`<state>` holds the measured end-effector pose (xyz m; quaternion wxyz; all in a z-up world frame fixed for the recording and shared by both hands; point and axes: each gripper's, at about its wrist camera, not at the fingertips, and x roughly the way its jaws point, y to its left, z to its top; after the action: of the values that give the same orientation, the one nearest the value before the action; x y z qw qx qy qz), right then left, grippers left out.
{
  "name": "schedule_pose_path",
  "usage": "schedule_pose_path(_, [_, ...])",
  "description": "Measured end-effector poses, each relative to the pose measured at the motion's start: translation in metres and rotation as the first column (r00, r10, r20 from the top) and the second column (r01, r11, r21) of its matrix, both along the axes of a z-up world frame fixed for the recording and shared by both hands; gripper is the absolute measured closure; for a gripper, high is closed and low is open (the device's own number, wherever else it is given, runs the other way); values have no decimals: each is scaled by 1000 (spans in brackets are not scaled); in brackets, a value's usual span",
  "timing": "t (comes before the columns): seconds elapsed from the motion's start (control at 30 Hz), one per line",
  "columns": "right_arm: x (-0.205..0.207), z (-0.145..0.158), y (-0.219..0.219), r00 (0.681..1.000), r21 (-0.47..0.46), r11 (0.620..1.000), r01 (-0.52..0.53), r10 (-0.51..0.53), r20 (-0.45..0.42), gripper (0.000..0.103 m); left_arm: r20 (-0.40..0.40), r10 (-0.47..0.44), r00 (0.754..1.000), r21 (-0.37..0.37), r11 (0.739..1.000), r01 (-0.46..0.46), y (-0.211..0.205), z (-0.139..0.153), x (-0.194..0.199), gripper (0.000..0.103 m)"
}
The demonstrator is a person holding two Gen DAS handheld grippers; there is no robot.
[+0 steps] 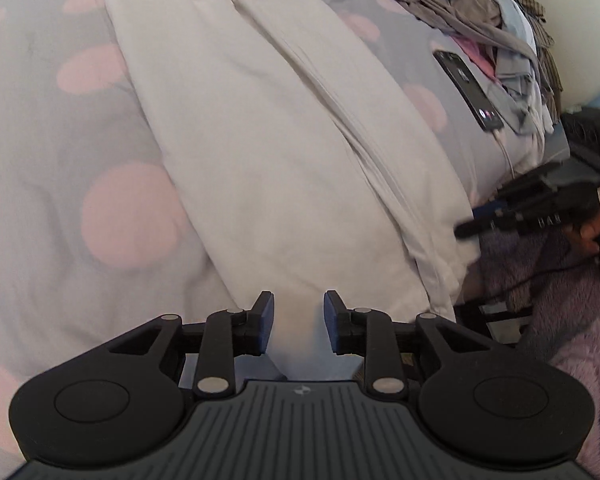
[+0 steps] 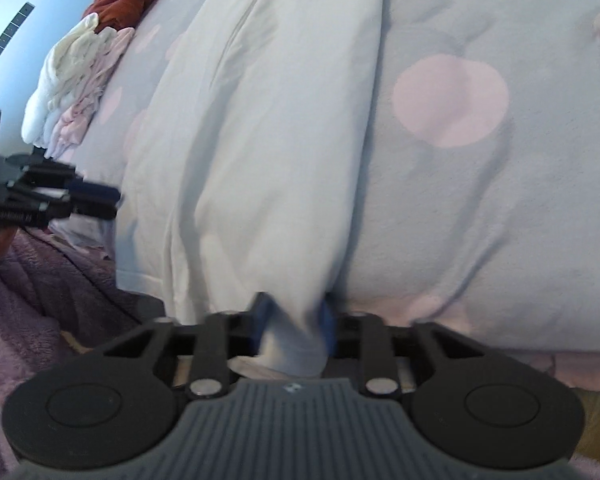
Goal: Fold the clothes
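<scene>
The right hand-held gripper (image 2: 290, 320) is pinching the white garment (image 2: 260, 140) at the bed's (image 2: 480, 220) near edge, while the left hand-held gripper (image 1: 299, 320) is hanging open, holding nothing. With only one corner held, the fold is risking skewing or slipping off the edge.

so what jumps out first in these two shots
A long white garment lies folded lengthwise down the middle of the grey bedspread with pink dots. The right claw pinches its near end, while the left claw hangs open over it. A phone lies beside a clothes heap.
</scene>
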<state>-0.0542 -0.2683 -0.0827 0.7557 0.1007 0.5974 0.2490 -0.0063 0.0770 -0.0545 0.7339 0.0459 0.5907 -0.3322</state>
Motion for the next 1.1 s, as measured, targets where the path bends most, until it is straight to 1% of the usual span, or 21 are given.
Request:
schedule_pose_path(0.03, [0, 3, -1, 1000, -1, 1000, -4, 4, 3, 95, 2, -10, 1000, 4, 1000, 10, -3, -3, -4, 79])
schedule_pose_path(0.1, [-1, 14, -6, 1000, 0, 1000, -7, 7, 5, 96, 8, -18, 1000, 19, 1000, 18, -6, -7, -8, 79])
schedule_pose_path(0.17, [-2, 26, -7, 998, -53, 998, -44, 45, 34, 97, 14, -24, 1000, 26, 999, 23, -6, -8, -8, 79])
schedule_pose_path(0.23, [0, 27, -12, 998, -73, 996, -42, 44, 35, 97, 14, -24, 1000, 29, 999, 23, -6, -9, -7, 79])
schedule_pose_path(0.37, [-4, 7, -8, 999, -82, 996, -19, 21, 29, 96, 16, -34, 999, 41, 999, 33, -10, -7, -10, 79])
schedule_pose_path(0.43, [-10, 9, -7, 997, -81, 996, -39, 44, 60, 90, 22, -39, 999, 30, 999, 39, -10, -3, -11, 79])
schedule_pose_path(0.47, [-12, 13, -7, 996, -62, 997, -50, 55, 75, 87, 26, -41, 999, 20, 999, 41, -10, -1, -11, 79])
schedule_pose_path(0.5, [-12, 17, -15, 995, -16, 999, -46, 47, 86, 84, 31, -38, 999, 6, 999, 37, -11, 1, -10, 79])
schedule_pose_path(0.53, [-11, 21, -24, 995, 31, 999, -43, 40, 96, 78, 35, -34, 999, -8, 999, 34, -12, 4, -8, 79])
schedule_pose_path(0.57, [-11, 25, -33, 994, 77, 996, -40, 32, 107, 75, 41, -30, 999, -20, 999, 31, -13, 6, -7, 79])
schedule_pose_path(0.6, [-11, 29, -41, 993, 125, 991, -36, 22, 117, 74, 49, -27, 998, -26, 999, 28, -15, 9, -5, 79])
schedule_pose_path(0.67, [-7, 40, -64, 986, 248, 969, -7, -34, 161, 73, 67, -20, 998, -37, 999, 23, -18, 13, -1, 79])
schedule_pose_path(0.7, [-6, 46, -81, 973, 339, 941, -4, -75, 218, 73, 73, -15, 997, -47, 999, 18, -19, 15, 1, 78])
schedule_pose_path(0.73, [-4, 53, -97, 956, 427, 904, -7, -120, 269, 69, 75, -10, 997, -54, 998, 14, -20, 16, 3, 77])
schedule_pose_path(0.77, [-3, 59, -113, 934, 510, 860, -15, -170, 314, 62, 76, -4, 997, -56, 998, 8, -21, 16, 5, 76])
schedule_pose_path(0.8, [1, 60, -128, 915, 580, 815, -13, -224, 334, 47, 77, 1, 997, -52, 999, 3, -22, 16, 7, 76])
schedule_pose_path(0.83, [6, 62, -143, 895, 646, 763, -14, -279, 348, 42, 77, 6, 997, -45, 999, -2, -23, 15, 9, 76])
schedule_pose_path(0.87, [15, 59, -158, 878, 710, 704, -6, -336, 340, 37, 76, 9, 997, -37, 999, -6, -25, 15, 11, 76])
schedule_pose_path(0.9, [24, 55, -172, 860, 768, 641, 0, -391, 327, 37, 77, 14, 997, -31, 999, -12, -26, 14, 12, 76])
schedule_pose_path(1.0, [49, 40, -210, 797, 868, 496, 20, -532, 286, 36, 75, 44, 996, -25, 999, -43, -27, 13, 16, 76])
schedule_pose_path(1.1, [73, 17, -227, 785, 910, 413, 17, -569, 244, 36, 81, 78, 994, -22, 997, -76, -27, 11, 22, 76])
